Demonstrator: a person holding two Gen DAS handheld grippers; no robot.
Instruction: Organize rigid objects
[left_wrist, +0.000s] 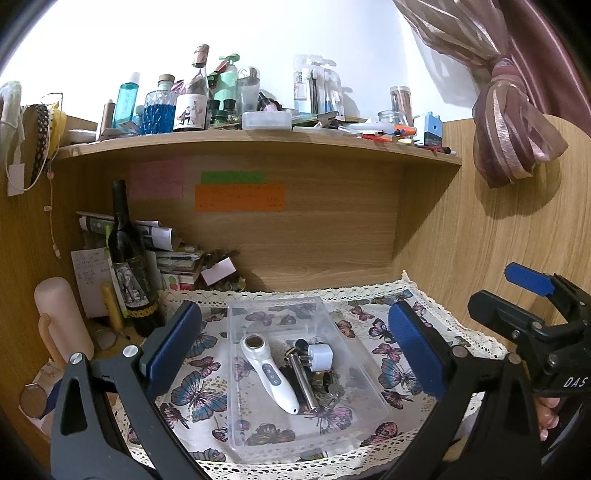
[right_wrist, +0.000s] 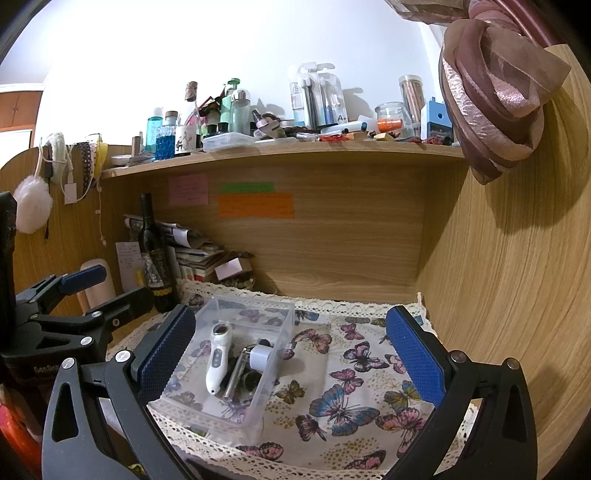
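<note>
The clear bin (left_wrist: 236, 369) is seen on the butterfly cloth (right_wrist: 351, 369) covering the desk, and the rigid items are already gathered inside it: a white handheld device (left_wrist: 269, 373), a white plug (left_wrist: 320, 357), a metal rod (left_wrist: 303, 380) and some small dark pieces that cannot be identified. From the left tool (left_wrist: 295, 354) the bin lies straight ahead and centred between the pads, its long axis running away from the camera; the device lies roughly along that axis, slightly skewed. From the right tool (right_wrist: 291, 354) the bin is offset to the left, close to the left pad. The left tool is therefore judged the nearer and better aligned. No loose item is seen on the cloth outside the bin, so the sorting is judged near complete. Both tools are spread wide, and nothing is held or touched by either.
</note>
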